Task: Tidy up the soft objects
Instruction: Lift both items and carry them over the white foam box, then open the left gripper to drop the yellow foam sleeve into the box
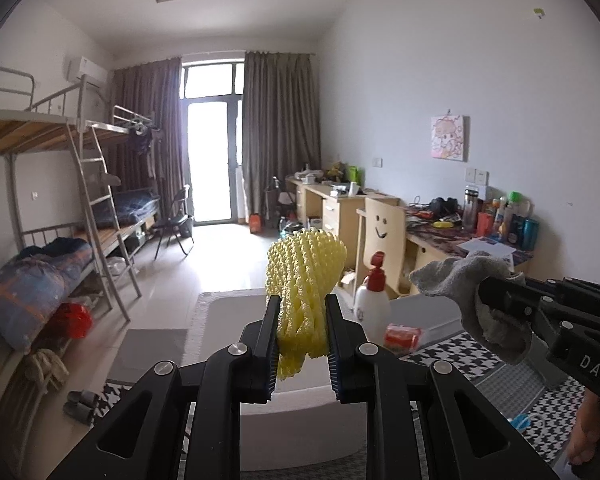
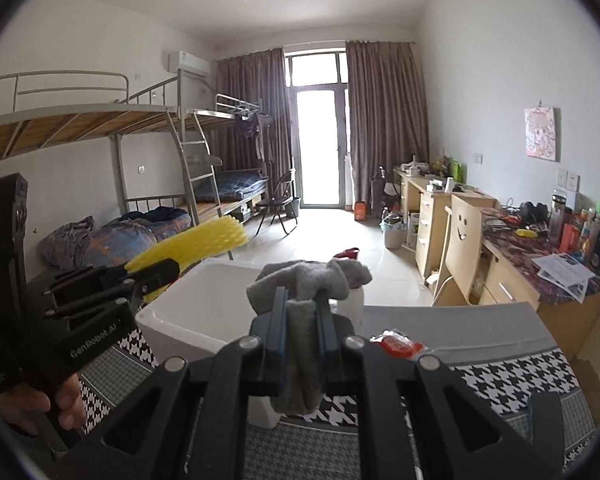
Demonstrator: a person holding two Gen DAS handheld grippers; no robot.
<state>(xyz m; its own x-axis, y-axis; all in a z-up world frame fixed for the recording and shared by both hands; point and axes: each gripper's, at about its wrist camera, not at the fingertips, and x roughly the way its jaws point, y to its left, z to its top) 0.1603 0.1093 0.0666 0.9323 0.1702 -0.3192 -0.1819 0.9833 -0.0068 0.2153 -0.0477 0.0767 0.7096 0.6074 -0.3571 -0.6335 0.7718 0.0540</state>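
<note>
The left tool [image 1: 302, 336] is clamped on a yellow foam net sleeve [image 1: 306, 276], its pads pinching the lower part so the mesh bunches between them. The sleeve's long axis runs forward and up from the jaws, with the rounded free end pointing away toward the room and a short tail hanging below the pads. The right tool [image 2: 302, 320] is nearly closed on a grey cloth [image 2: 308, 280] (possibly a sock, I cannot tell), gripped mid-length so one crumpled end mounds above the jaws and the other droops beneath them.

Both items are carried in the air above the table [image 2: 500, 368], which has a houndstooth cover, rather than resting on it. A mid-body pinch suits limp things, since it keeps them from slipping out.

Just ahead, toward the table's far edge, stands a white open box [image 2: 204, 312], probably the destination. Beside it, toward the far right, are a white pump bottle [image 1: 374, 300] and a red packet [image 1: 402, 336].
</note>
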